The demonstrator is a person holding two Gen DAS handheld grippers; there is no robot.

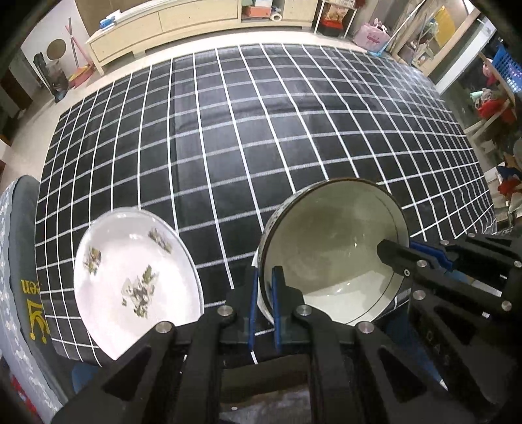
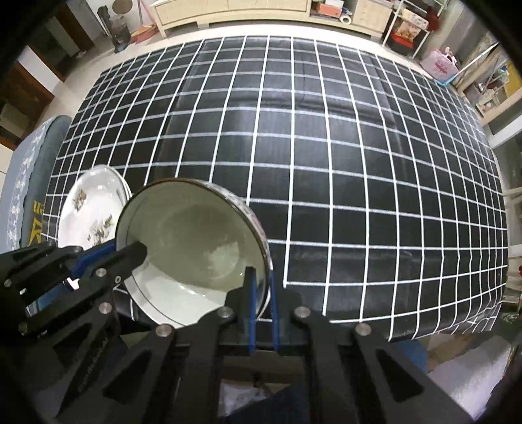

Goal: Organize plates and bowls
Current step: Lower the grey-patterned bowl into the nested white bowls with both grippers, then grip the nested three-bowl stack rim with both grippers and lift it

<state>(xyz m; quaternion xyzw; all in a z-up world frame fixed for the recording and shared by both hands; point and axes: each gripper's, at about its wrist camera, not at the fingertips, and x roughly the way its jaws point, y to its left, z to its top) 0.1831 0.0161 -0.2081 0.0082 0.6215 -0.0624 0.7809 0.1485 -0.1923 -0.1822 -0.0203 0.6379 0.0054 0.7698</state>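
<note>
A deep white bowl (image 1: pixel 336 261) with a patterned outside and a dark rim line is held between both grippers, near the table's front edge. My left gripper (image 1: pixel 265 277) is shut on the bowl's left rim, one blue pad inside and one outside. My right gripper (image 1: pixel 396 251) pinches the opposite rim. In the right wrist view, the right gripper (image 2: pixel 262 280) clamps the bowl (image 2: pixel 192 248) on its right rim, and the left gripper (image 2: pixel 130 251) grips the left rim. A white plate (image 1: pixel 137 280) with leaf prints lies left of the bowl and shows again as the plate (image 2: pixel 91 212).
The table (image 1: pixel 261 130) carries a black cloth with white grid lines. A grey cushioned chair (image 1: pixel 19 261) stands at its left end. Beyond the table are a low cream cabinet (image 1: pixel 163 29), shelves and a pink bag (image 1: pixel 373 37).
</note>
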